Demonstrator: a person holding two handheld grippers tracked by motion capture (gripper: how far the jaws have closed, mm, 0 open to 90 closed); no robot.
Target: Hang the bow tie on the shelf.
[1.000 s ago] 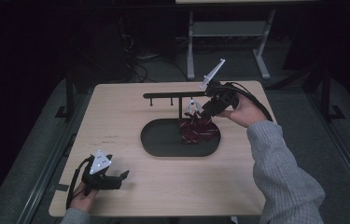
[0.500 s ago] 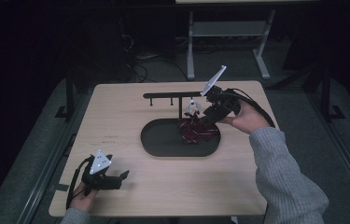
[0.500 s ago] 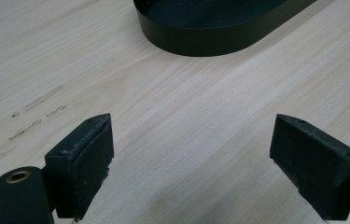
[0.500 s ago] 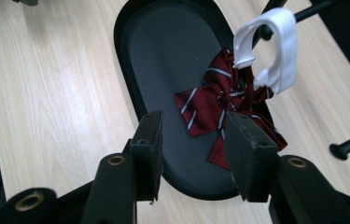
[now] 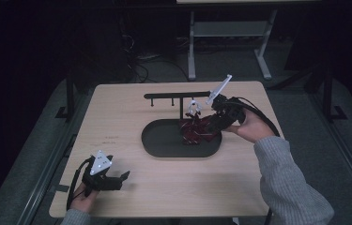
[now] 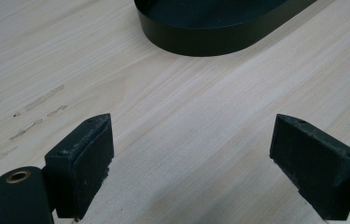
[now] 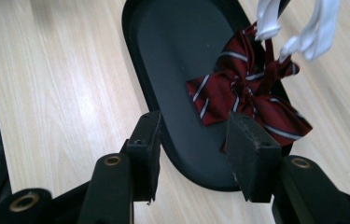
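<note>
Red striped bow (image 7: 247, 100), just one, in one tray (image 5: 164, 140); right tool (image 7: 193, 140) has dropped lower over it, unclenched. Left tool (image 6: 193, 154) also unclenched.

My right arm wears a grey knit sleeve (image 5: 284, 187). Both tools are black, left tool (image 6: 193, 168) brass-riveted, white three-cornered plate (image 5: 101, 162) atop, black cable (image 5: 74, 183) trailing.

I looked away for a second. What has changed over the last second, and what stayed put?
The right gripper drew back a little toward the person, off the bow tie and over the tray's near rim; its jaws are open around nothing. The bow tie lies in the tray, its white clip beside it. The left gripper stayed open at the table's near left corner; the stand did not move.
</note>
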